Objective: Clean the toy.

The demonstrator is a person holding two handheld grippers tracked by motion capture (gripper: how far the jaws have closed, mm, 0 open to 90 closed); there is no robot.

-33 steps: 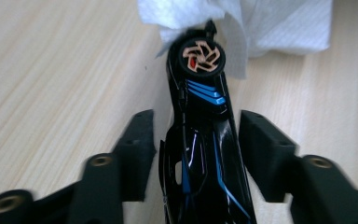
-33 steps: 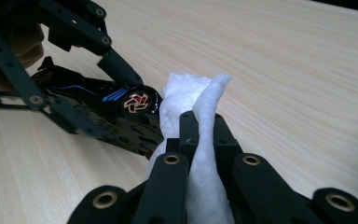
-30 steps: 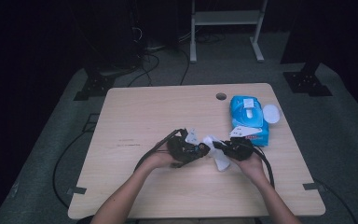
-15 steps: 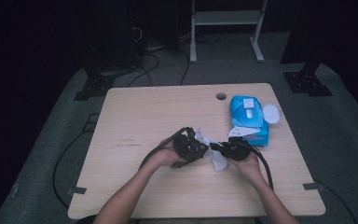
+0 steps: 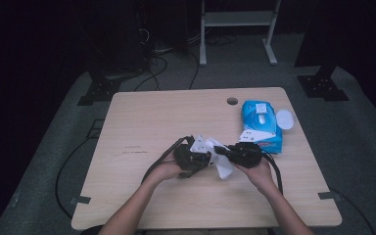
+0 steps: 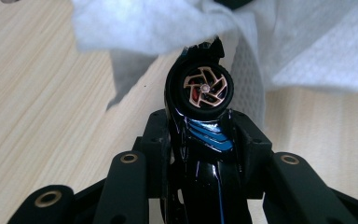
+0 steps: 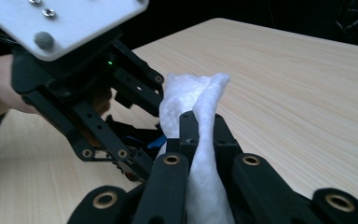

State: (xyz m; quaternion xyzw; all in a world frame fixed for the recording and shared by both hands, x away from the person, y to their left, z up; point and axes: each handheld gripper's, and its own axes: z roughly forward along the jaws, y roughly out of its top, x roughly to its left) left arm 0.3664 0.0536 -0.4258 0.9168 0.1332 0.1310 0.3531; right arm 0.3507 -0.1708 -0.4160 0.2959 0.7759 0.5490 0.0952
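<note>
- Left tool (image 6: 200,140) clamps a black toy car (image 6: 204,116), wheel outward, so it can be wiped.
- Right tool (image 7: 200,140) pinches a white wipe (image 7: 191,100) (bunched), touching the car just ahead.

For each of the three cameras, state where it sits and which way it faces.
High view: fixed above the person's side, looking forward and down on the table; both forearms enter from below, the left tool and right tool meeting mid-table.
Left gripper view: rides the left tool, looking along its jaws shut on a black toy car toward the white wipe.
Right gripper view: rides the right tool, its jaws shut on the wipe, facing the left tool.
All views share the wipe.
</note>
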